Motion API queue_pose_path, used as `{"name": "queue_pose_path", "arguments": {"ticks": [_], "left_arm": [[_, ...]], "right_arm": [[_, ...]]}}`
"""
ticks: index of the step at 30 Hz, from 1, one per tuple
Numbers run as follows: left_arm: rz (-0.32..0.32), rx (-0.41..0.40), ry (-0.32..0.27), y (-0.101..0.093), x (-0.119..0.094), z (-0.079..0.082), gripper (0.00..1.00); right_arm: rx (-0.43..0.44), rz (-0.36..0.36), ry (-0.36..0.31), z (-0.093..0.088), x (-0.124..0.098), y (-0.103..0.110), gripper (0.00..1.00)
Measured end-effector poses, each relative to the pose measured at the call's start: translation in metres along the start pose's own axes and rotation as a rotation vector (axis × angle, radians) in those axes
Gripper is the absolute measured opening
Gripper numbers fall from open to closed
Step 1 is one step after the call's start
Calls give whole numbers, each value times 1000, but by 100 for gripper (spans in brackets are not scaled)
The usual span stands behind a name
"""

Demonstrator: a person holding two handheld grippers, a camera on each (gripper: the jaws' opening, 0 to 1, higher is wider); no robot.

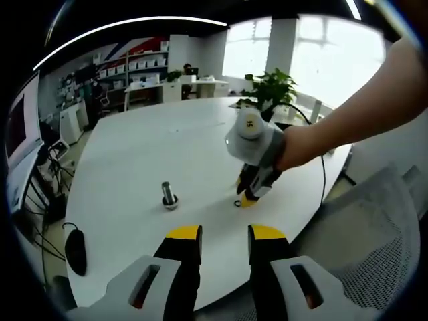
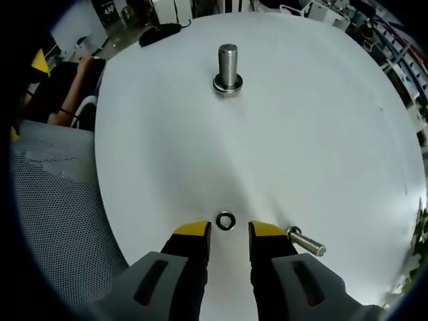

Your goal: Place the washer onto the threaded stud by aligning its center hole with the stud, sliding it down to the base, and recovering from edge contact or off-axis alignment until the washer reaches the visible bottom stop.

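Now the right gripper (image 2: 227, 234), jaws narrowly parted and empty, hovers at the flat washer (image 2: 225, 221) on the bench (image 2: 321, 134); the upright stud (image 2: 228, 67) stands well beyond.

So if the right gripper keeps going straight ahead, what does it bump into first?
Most likely the small dark ring-shaped washer, lying flat on the white table just ahead of the right gripper, with its jaws open. The upright threaded metal stud stands farther along.
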State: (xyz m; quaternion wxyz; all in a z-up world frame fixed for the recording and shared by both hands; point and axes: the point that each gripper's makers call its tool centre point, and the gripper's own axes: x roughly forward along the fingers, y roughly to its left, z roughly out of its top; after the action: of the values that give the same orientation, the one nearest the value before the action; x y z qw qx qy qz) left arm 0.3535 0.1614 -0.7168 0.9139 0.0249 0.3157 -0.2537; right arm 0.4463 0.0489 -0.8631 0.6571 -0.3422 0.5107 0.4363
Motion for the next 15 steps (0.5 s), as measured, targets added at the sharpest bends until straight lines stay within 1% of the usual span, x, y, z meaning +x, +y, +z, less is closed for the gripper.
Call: {"name": "queue_pose_path", "arguments": {"ticks": [3,6,7,10,12,15], "left_arm": [[1,3,2,0,0,-1,25],[2,2,5,0,0,-1,25],[3,2,5,0,0,-2,25],[1,5,7,-1,0,-1,25],[1,7,6,-1,0,-1,25],[1,9,11,-1,1,-2,25]], "right_arm": [[-13,5,19,-3,4,1,23],[-8,8,25,-5,5,2,23],[-12,1,19,-4,4,0,22],[10,2,10,-3,5,-1,22],[-38,1,17,-4,5,0,22],[-24,-2,30,-2,5,2,21]]}}
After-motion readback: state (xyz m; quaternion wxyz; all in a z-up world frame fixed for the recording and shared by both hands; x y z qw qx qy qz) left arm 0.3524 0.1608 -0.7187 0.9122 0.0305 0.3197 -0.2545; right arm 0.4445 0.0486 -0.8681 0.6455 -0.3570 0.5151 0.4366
